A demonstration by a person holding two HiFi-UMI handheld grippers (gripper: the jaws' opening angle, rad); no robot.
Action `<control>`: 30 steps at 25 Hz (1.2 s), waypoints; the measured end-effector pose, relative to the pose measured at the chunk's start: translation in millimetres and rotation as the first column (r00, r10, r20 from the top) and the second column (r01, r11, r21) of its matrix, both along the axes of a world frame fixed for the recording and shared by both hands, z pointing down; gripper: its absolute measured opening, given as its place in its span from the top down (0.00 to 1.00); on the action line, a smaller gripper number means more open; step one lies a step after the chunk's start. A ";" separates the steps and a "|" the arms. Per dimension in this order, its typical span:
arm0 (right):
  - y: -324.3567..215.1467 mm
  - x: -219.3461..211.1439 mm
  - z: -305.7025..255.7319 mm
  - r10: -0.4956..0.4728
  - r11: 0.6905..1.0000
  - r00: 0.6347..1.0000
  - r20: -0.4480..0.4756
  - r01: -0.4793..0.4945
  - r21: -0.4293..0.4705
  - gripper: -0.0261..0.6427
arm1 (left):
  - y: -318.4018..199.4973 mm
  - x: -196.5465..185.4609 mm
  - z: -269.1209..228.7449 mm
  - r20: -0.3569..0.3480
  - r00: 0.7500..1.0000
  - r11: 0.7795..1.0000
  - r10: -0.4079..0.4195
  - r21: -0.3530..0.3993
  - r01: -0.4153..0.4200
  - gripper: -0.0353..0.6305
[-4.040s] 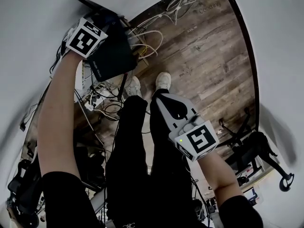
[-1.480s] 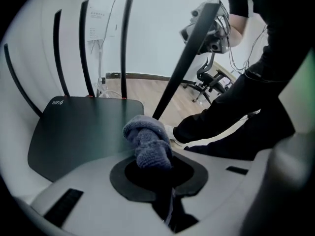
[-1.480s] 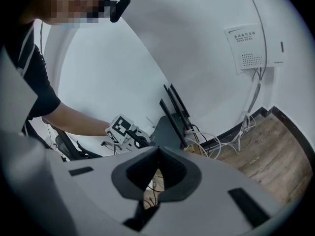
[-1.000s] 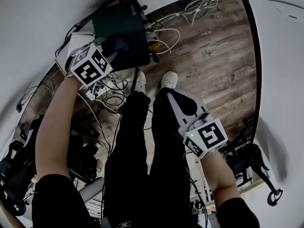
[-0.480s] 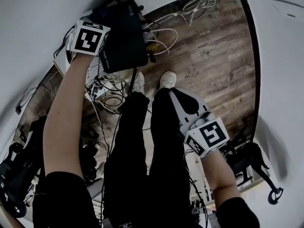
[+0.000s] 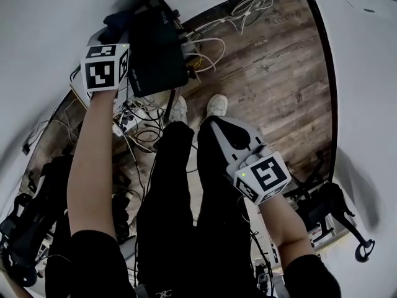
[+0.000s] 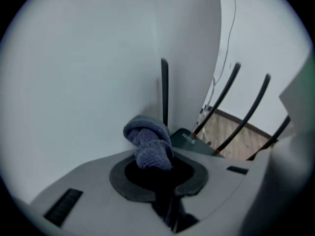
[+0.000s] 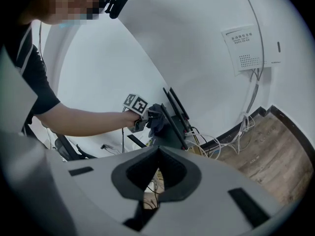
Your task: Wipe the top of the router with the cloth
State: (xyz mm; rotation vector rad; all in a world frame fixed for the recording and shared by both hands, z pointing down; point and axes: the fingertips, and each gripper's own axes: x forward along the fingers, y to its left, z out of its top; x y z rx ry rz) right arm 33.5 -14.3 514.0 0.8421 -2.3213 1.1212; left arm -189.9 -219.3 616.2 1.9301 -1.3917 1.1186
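Cloth [image 7: 147, 144] pinched in outstretched left hand-held gripper [image 7: 153, 168] at router [image 6: 158, 51].

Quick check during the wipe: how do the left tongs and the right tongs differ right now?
The left tongs are clamped on the blue cloth; the right tongs are shut on nothing. The left tongs are up at the black router by the white wall; the right tongs hang lower, beside the person's legs, away from the router. Both are closed.
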 end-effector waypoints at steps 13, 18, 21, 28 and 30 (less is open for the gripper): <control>-47.7 -18.8 -150.8 0.051 0.967 0.998 -0.049 -0.036 0.253 0.96 | 105.8 8.9 -215.7 -0.290 0.934 0.909 -0.208 0.294 0.294 0.86; -39.2 -35.2 -242.8 0.091 0.921 0.995 -0.045 -0.067 0.384 0.96 | 152.3 18.7 -341.1 -0.313 0.905 0.842 -0.289 0.367 0.396 0.86; -56.2 -46.1 -314.3 0.119 0.848 0.993 -0.015 -0.094 0.521 0.96 | 155.3 17.0 -419.3 -0.368 0.880 0.792 -0.300 0.417 0.445 0.86; -82.5 -47.8 -449.2 0.173 0.726 0.977 0.122 -0.211 0.655 0.96 | 162.2 16.2 -569.6 -0.388 0.886 0.713 -0.254 0.543 0.443 0.86; -85.5 -50.0 -483.1 0.145 0.704 0.975 0.168 -0.221 0.675 0.96 | 162.2 17.1 -605.3 -0.374 0.897 0.690 -0.235 0.586 0.425 0.86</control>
